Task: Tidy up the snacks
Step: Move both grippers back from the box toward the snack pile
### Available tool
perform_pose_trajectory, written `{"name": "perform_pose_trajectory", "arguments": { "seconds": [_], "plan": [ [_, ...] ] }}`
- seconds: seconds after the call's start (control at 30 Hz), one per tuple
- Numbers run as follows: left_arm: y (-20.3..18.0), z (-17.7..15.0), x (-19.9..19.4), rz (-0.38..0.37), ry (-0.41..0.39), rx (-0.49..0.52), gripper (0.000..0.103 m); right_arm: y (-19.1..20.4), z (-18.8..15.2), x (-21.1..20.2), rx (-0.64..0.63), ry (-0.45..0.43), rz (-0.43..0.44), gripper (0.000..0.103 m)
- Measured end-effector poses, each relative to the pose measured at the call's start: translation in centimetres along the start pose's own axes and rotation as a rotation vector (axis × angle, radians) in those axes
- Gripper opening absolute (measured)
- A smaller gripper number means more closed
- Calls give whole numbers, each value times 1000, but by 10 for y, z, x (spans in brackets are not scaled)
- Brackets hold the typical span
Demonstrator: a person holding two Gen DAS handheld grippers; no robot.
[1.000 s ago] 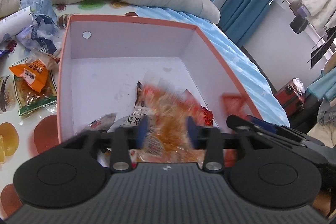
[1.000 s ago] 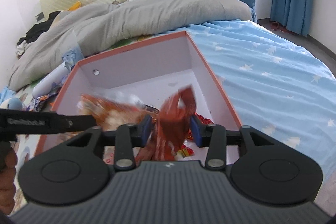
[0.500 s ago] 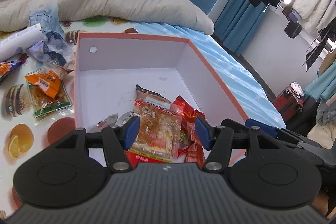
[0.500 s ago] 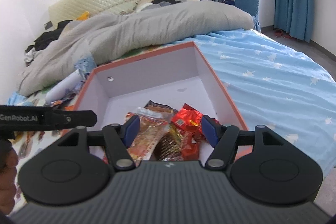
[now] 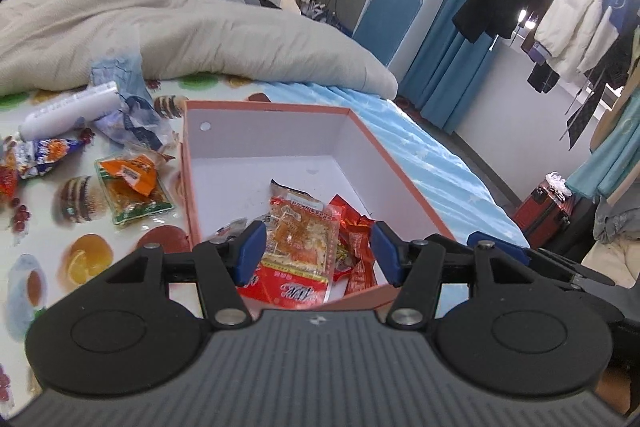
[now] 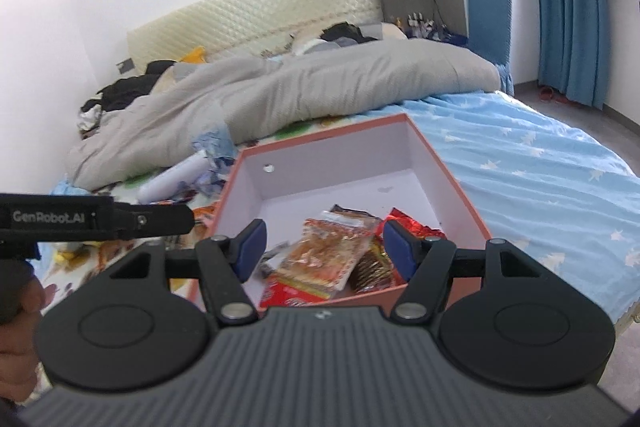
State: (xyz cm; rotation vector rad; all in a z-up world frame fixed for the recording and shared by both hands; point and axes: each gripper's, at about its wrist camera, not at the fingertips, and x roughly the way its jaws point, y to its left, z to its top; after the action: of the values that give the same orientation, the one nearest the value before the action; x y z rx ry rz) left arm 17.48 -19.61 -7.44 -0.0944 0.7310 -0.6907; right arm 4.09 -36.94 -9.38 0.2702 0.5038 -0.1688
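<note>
On the bed, a salmon-pink box (image 5: 404, 183) with white inner walls sits open where the fruit-printed sheet (image 5: 48, 259) meets the blue star-printed sheet (image 6: 540, 163). Inside the box, toward its near wall, lies a small heap of snacks: a clear packet of orange snack (image 5: 298, 239) on top, red wrappers (image 5: 354, 227) just beside it on the side toward the blue sheet, and a dark brown packet (image 6: 370, 265) against the near wall. The far half of the box floor is bare white.

Above the near edge of the box, the left gripper (image 5: 316, 253) has its blue-padded jaws spread apart with nothing between them; the snacks seen through the gap lie down on the box floor. The right gripper (image 6: 324, 245) hangs likewise over the same near wall, jaws apart and empty. Its jaws have just been opening, and no packet is between them now.

Outside the box, on the fruit-printed sheet, lie an orange-and-green packet (image 5: 132, 189), a blue-and-orange wrapper (image 5: 44, 153), a white tube (image 5: 68, 111) and crumpled blue-white plastic (image 5: 128, 111). Behind the box a grey quilt (image 5: 180, 39) is bunched up. At the left edge of the right wrist view, part of a hand (image 6: 20, 311) holds the other gripper's handle, though it is blurred.
</note>
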Motion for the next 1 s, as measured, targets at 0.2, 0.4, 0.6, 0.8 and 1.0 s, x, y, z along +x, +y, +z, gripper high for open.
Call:
{"name": "perform_pose_trajectory", "arguments": {
  "seconds": [0.2,0.4,0.6,0.8,1.0],
  "plan": [
    [7,-14,-48,14,-22,-6,64,19,-9,-30,7,-8,24,67],
    [19,-40,-96,78,-49,-16,64,42,-24,-53,-35,-6,72,67],
    [35,-73,-133,140,-52,-65,64,61,-38,-69,-45,12,127,67],
    [50,-103,-165,190,-72,-147,64,84,-55,-82,-90,43,186,67],
    [64,-129,-189,239,-77,-193,64,104,-76,-87,-117,93,233,67]
  ]
}}
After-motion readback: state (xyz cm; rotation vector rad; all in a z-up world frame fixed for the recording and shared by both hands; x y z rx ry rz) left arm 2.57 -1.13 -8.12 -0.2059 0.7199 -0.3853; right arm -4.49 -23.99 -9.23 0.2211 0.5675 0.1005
